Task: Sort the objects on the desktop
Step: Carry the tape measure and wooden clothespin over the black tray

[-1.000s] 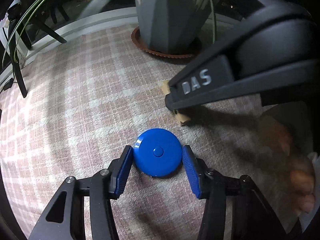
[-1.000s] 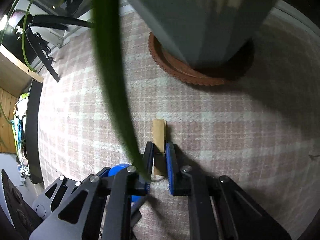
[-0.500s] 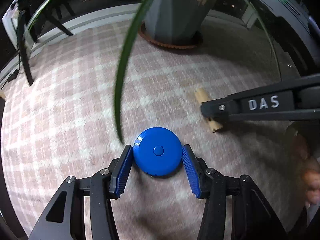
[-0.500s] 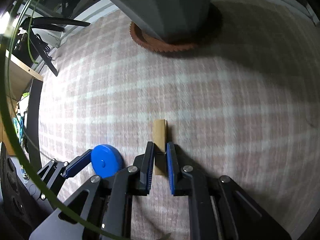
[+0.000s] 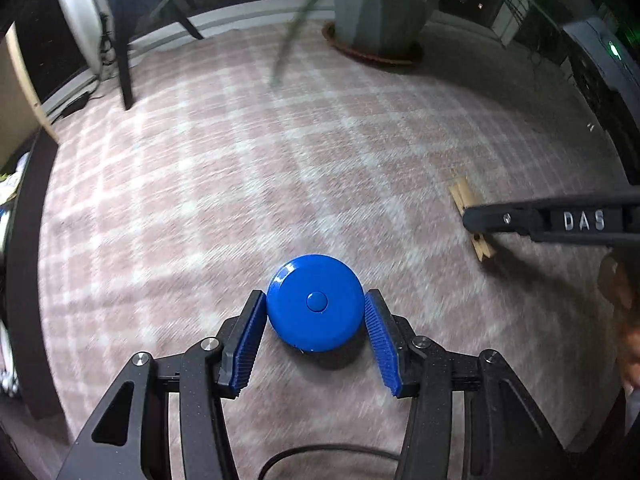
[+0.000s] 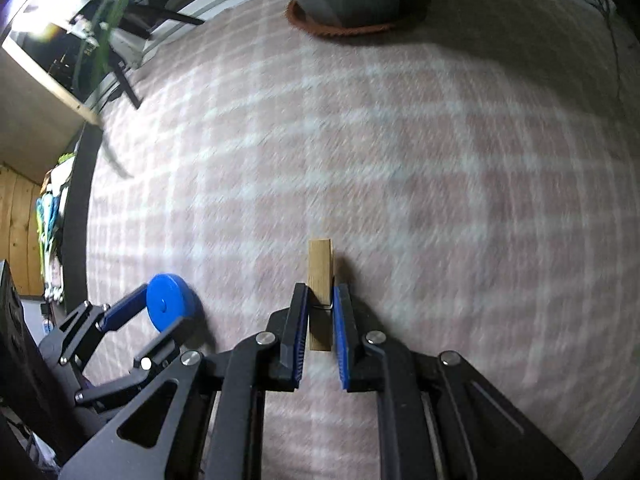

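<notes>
Right gripper (image 6: 320, 320) fingers clamp a wooden clothespin (image 6: 320, 276), long axis running straight out past the fingertips. Left gripper (image 5: 316, 320) fingers grasp a round blue tape measure (image 5: 316, 302), button face visible only in the left wrist view.

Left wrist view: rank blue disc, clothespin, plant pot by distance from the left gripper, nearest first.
From the left gripper:
1. Blue disc, clamped between its pads.
2. Wooden clothespin, to the right, held in the right gripper.
3. Plant pot, far back on the cloth.
</notes>
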A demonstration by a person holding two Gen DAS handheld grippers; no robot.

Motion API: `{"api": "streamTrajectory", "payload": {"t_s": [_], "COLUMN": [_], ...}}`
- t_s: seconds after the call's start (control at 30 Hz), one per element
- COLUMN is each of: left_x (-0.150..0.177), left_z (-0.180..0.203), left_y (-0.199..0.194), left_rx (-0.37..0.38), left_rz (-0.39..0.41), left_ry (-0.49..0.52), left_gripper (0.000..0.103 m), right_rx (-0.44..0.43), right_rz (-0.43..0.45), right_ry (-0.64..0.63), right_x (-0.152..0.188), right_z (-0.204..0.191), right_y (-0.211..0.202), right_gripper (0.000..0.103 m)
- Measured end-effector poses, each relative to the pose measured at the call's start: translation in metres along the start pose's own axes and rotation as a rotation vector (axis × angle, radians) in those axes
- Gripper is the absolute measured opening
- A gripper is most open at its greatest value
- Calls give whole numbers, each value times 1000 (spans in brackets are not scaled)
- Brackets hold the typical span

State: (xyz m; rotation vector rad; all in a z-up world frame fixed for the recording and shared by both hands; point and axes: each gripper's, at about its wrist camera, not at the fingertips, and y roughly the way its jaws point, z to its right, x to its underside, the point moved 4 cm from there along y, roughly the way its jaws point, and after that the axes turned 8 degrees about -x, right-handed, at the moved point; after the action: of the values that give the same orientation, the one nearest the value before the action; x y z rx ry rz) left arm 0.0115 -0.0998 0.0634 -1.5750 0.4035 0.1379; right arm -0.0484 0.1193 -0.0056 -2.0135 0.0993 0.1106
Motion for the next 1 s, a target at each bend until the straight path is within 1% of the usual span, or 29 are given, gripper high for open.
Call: {"api": "streamTrajectory", "payload": {"t_s": [0.07,0.2,0.23,0.27,0.3,0.37,0.4,0.43,0.47,0.5,0.53,0.57,0.6,0.7,0.73,0.77,0.83,1.0], "left_x": [6,16,29,33,25,34,26,28,31,31,33,18,19,32,29,32,39,51], "left_z": [-8,-23,-42,-49,-56,-77,-75,-83,-91,-92,-104,-93,-102,-140,-155,-172,-193,-264], "left_y": [-10,-31,-38,-44,-45,-54,-41,-46,-48,-47,-51,-32,-34,-47,-42,-46,-52,-58], "left_rx": [8,3,0,-1,-2,-8,-9,-10,-13,-15,-19,-25,-32,-49,-56,-65,-80,-124], "left_rz": [9,36,42,46,48,52,53,54,58,62,68,73,78,91,95,100,105,111], "left_ry": [-13,-18,-22,-27,-33,-52,-59,-68,-82,-92,-101,-107,-116,-149,-158,-171,-188,-238], "left_gripper": [48,48,48,48,48,48,48,48,48,48,48,48,48,48,48,48,48,48], "right_rx": [-6,-10,-14,-18,-21,-27,-28,-31,-35,-42,-44,-47,-50,-60,-65,-68,-79,-100], "right_rz": [2,8,9,10,12,16,19,22,25,26,28,30,30,34,35,35,38,43], "right_ry": [-5,-22,-29,-36,-45,-73,-84,-97,-109,-124,-133,-145,-159,-189,-204,-212,-235,-286], "right_x": [12,24,28,24,27,30,38,46,47,47,39,38,38,40,41,35,34,31], "right_z": [-3,-14,-19,-24,-29,-48,-75,-94,-115,-131,-152,-171,-187,-232,-247,-263,-291,-360], "right_y": [-4,-7,-9,-10,-11,-18,-20,-27,-25,-23,-13,-8,-6,3,6,14,20,34], "right_gripper": [13,13,13,13,13,13,13,13,13,13,13,13,13,13,13,13,13,13]}}
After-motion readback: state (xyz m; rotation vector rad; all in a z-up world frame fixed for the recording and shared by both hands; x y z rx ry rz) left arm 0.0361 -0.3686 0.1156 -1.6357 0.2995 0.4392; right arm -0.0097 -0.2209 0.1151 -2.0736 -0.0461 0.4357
